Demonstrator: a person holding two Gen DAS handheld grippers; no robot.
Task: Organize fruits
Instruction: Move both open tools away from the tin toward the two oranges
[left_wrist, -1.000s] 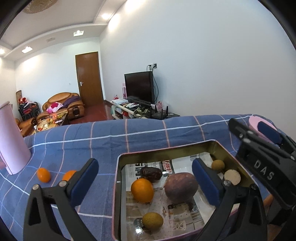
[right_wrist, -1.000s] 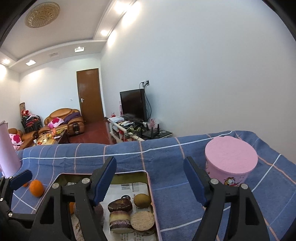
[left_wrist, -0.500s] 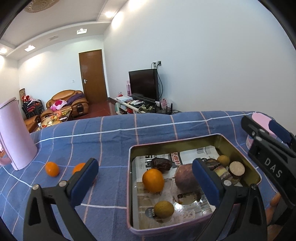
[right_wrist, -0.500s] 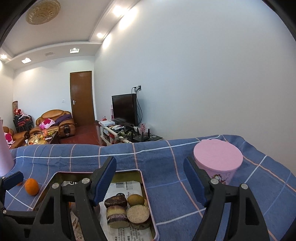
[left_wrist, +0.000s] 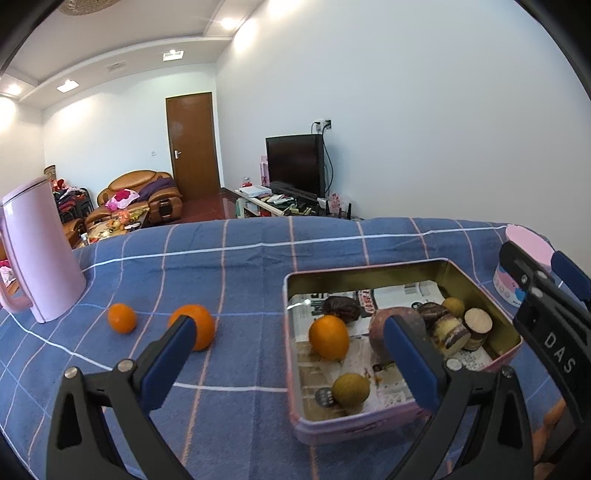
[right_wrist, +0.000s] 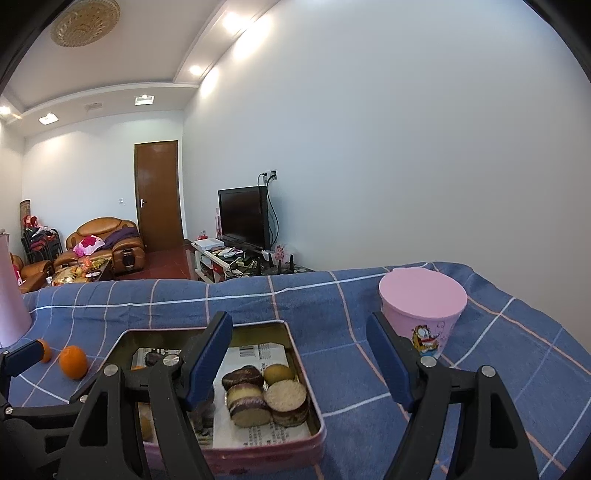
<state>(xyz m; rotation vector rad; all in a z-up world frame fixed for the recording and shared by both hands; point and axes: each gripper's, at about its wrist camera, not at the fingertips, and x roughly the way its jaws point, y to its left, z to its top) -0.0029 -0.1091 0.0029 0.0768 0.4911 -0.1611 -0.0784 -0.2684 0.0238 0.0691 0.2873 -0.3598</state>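
Note:
A pink metal tin (left_wrist: 369, 428) lined with newspaper holds an orange (left_wrist: 328, 336), a brown round fruit (left_wrist: 384, 325), a small green-yellow fruit (left_wrist: 350, 387) and cut root pieces (left_wrist: 476, 325). Two loose oranges (left_wrist: 195, 328) (left_wrist: 122, 317) lie on the blue checked cloth left of the tin. My left gripper (left_wrist: 288, 354) is open and empty, raised before the tin's left edge. My right gripper (right_wrist: 299, 354) is open and empty above the tin's right rim (right_wrist: 295, 354); the nearer loose orange also shows in the right wrist view (right_wrist: 73, 362).
A tall pink jug (left_wrist: 37, 251) stands at the far left. A pink lidded tub (right_wrist: 423, 310) stands right of the tin. The table's far edge drops to a living room with a TV and sofa.
Both grippers have drawn back and up from the tin, so it looks smaller. The left view has shifted left, showing more of the two loose oranges and the jug. Both stay open.

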